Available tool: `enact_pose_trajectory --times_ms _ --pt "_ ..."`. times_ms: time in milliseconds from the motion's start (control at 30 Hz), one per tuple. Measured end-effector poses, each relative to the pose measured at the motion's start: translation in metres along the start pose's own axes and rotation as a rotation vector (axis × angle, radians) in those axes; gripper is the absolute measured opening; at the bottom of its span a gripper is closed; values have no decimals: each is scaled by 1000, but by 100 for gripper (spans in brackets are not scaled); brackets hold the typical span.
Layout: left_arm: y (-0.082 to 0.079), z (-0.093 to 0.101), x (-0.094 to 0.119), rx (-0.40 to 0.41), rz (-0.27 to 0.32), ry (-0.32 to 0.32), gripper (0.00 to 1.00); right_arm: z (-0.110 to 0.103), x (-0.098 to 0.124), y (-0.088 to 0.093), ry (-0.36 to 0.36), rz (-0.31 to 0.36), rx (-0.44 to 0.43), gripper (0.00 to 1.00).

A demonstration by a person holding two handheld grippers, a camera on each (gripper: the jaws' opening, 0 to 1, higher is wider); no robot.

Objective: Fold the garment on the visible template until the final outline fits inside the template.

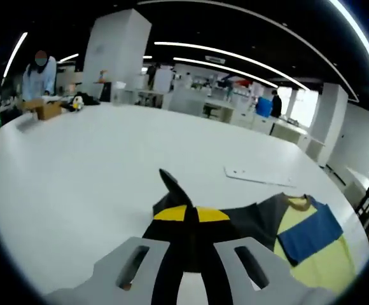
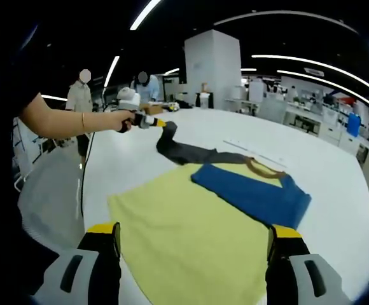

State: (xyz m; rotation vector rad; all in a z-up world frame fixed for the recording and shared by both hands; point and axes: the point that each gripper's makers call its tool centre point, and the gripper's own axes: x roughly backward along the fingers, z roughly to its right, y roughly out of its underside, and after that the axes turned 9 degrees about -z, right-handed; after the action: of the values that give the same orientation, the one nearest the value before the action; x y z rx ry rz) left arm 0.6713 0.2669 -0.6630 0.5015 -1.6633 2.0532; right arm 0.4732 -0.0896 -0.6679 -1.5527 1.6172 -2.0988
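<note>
A yellow garment (image 2: 191,241) lies flat on the white table (image 2: 337,178), with a blue part (image 2: 254,190) folded over it and a brown collar (image 2: 264,168). Its dark grey sleeve (image 2: 197,154) is stretched out and lifted toward the far left. There the left gripper (image 2: 156,122), held by a person's hand, is shut on the sleeve's end. In the left gripper view the yellow-tipped jaws (image 1: 187,215) pinch the dark sleeve cloth (image 1: 248,219), and the yellow and blue body (image 1: 315,244) lies to the right. My right gripper (image 2: 194,232) stands wide open over the garment's near hem.
A flat white sheet (image 1: 257,176) lies on the table beyond the garment, also seen as a flat white sheet (image 2: 254,151). A cardboard box (image 1: 44,109) and small items sit at the far table edge. People (image 2: 79,95) stand past the table's left edge.
</note>
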Motion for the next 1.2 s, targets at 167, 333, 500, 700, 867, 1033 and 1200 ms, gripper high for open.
enact_pose_trajectory --times_ms 167,333,500,700,867,1033,1200 --pt "-9 27 -1 15 28 58 0 0 -1 1 1 -4 3 95" --pt "-16 56 -3 41 48 121 0 -1 -1 1 -2 -4 6 95" --pt "-18 86 -8 65 56 182 0 -2 -2 1 -5 -7 9 95" --pt "-19 120 -15 65 63 229 0 0 -1 4 1 -18 11 95" --pt "-21 152 -20 84 72 289 0 1 -1 6 0 -19 7 96" --pt "-20 188 -23 91 72 350 0 1 0 8 4 -21 2 96" --pt "-16 219 -27 97 64 401 0 4 1 12 12 -27 -5 96"
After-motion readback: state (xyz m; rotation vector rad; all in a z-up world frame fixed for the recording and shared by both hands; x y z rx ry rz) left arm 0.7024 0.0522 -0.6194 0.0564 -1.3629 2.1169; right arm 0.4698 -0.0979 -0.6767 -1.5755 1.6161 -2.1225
